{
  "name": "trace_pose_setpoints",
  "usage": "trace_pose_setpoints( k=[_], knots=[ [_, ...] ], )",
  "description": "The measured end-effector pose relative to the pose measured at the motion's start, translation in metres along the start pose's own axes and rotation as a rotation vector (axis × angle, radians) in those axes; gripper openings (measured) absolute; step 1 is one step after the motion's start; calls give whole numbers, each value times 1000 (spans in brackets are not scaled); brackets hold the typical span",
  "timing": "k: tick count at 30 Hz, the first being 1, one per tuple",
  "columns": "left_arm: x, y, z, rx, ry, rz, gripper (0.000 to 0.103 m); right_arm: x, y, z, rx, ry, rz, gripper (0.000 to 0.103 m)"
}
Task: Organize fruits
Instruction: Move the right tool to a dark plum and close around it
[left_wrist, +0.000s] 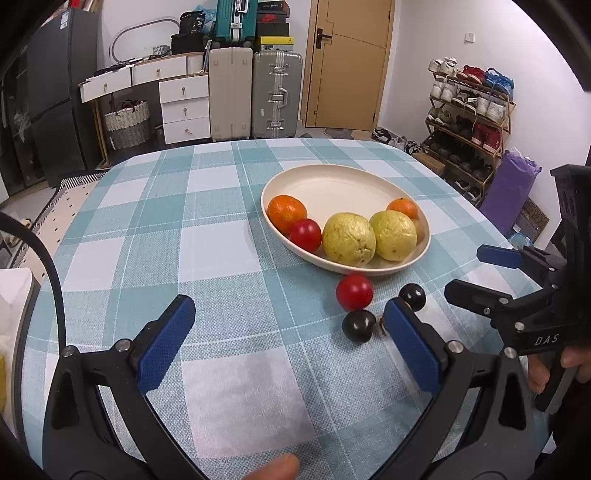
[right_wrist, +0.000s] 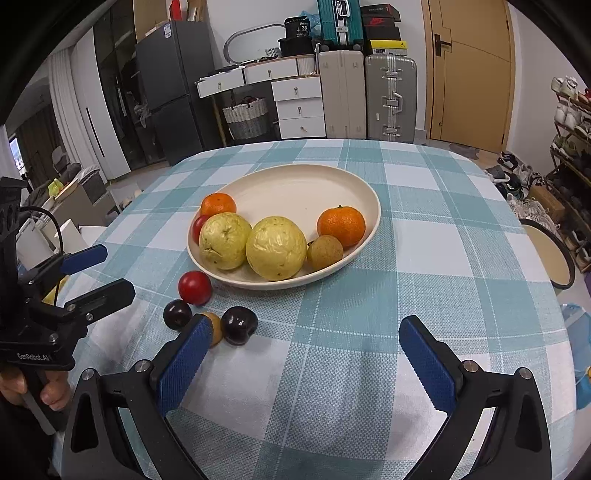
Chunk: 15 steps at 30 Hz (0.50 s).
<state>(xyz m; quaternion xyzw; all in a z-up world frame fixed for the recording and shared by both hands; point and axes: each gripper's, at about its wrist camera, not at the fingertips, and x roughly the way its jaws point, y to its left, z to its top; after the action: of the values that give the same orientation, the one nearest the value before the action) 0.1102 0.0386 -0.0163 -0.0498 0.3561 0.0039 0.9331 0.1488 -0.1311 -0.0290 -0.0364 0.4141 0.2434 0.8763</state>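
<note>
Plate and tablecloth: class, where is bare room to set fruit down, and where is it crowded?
Free: the plate's far half behind the guavas; open cloth right of the plate. Crowded: the plate's near rim, and the tomato and dark plums before it.

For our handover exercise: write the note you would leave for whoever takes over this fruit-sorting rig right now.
Left gripper: jaws wide open, empty, above the cloth.
Right gripper: jaws wide open, empty.
In the cream plate: two oranges, two yellow-green guavas, one red tomato, one small brown fruit.
Done: those six are in the plate.
Left on the checked tablecloth, in front of the plate: a red tomato, two dark plums, one small brown fruit between the plums.
</note>
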Motion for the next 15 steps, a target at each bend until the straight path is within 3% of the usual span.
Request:
trace_pose_setpoints(
  k=[15],
  knots=[
    [8, -1, -6, -12, 15, -11, 102, 11, 14, -7, -71, 51, -18, 103]
  ],
)
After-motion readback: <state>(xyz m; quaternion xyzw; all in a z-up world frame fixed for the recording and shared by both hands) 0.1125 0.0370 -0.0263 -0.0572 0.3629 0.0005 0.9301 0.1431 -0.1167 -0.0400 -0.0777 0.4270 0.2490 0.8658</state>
